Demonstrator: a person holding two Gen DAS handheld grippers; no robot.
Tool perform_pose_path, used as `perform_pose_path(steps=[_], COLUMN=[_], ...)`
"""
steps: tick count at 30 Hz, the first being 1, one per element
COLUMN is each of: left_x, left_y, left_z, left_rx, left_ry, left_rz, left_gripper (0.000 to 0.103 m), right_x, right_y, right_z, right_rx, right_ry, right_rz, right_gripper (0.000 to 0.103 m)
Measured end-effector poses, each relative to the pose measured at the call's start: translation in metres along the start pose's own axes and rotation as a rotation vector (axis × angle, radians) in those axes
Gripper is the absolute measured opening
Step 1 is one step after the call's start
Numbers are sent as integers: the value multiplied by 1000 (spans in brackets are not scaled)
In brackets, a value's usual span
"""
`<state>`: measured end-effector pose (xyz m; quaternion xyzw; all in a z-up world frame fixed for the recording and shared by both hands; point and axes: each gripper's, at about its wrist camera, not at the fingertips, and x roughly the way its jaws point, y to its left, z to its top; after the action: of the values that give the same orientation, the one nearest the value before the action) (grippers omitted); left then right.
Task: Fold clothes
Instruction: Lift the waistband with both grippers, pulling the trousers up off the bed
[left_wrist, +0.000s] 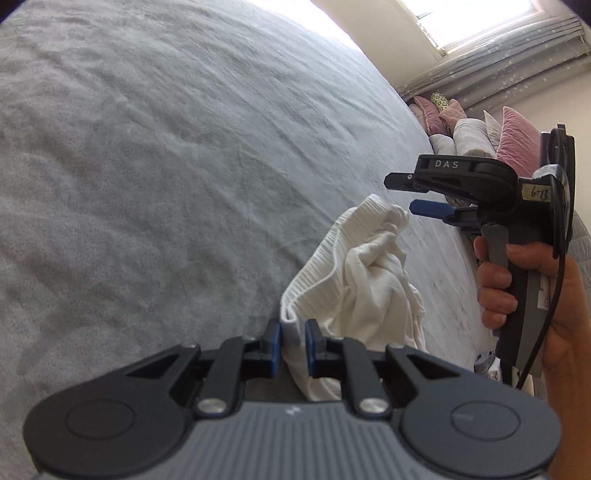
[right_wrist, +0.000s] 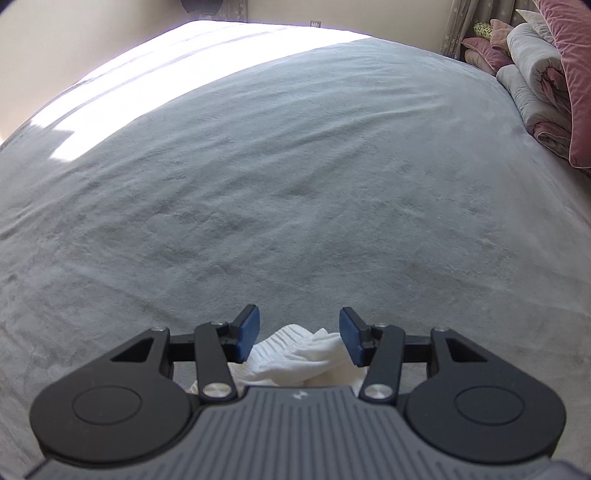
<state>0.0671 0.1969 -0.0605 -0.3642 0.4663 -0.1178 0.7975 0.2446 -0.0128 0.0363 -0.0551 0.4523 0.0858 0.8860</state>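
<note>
A crumpled white garment (left_wrist: 369, 277) with a ribbed hem hangs bunched over the grey bed cover (left_wrist: 147, 184). My left gripper (left_wrist: 293, 345) is shut on the ribbed hem, its blue pads pinching the cloth. In the left wrist view, my right gripper (left_wrist: 403, 194) is held in a hand (left_wrist: 495, 288) at the right. It is open, with its tips just beside the garment's top and apart from it. In the right wrist view, the right gripper (right_wrist: 300, 334) stands open, and the white garment (right_wrist: 295, 354) shows below and behind its pads, untouched.
The grey bed cover (right_wrist: 295, 184) spreads wide ahead, sunlit at its far left. Pink and grey pillows and a rolled quilt (right_wrist: 535, 74) are piled at the right end, also seen as pillows (left_wrist: 513, 136) below a curtain (left_wrist: 517, 70) and a window (left_wrist: 480, 22).
</note>
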Motion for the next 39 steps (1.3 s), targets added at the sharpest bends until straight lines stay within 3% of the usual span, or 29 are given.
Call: perform_pose_path(steps=[5, 11, 16, 20, 22, 25, 28, 39], left_x=[6, 11, 14, 18, 18, 19, 15, -28], left_y=[5, 9, 8, 4, -1, -4, -6, -20], left_z=[4, 6, 8, 6, 7, 8, 9, 24], left_rx=[-66, -133, -142, -141, -132, -124, -114, 14], left_ry=[50, 86, 64, 29, 12, -2, -39, -281], left_rz=[-65, -93, -95, -85, -79, -67, -36, 86], left_gripper=[15, 18, 27, 26, 24, 21, 7, 5], right_x=[10, 30, 45, 48, 47, 44, 39, 6], right_y=[-3, -19, -26, -27, -26, -26, -27, 3], right_z=[15, 9, -5, -15, -17, -16, -13, 16], right_rx=[-125, -146, -146, -155, -151, -133, -126, -118], right_ry=[63, 136, 178, 146, 128, 108, 73, -124], right_rz=[69, 145, 175, 187, 195, 192, 181, 181], right_gripper=[52, 52, 49, 42, 27, 17, 14, 11])
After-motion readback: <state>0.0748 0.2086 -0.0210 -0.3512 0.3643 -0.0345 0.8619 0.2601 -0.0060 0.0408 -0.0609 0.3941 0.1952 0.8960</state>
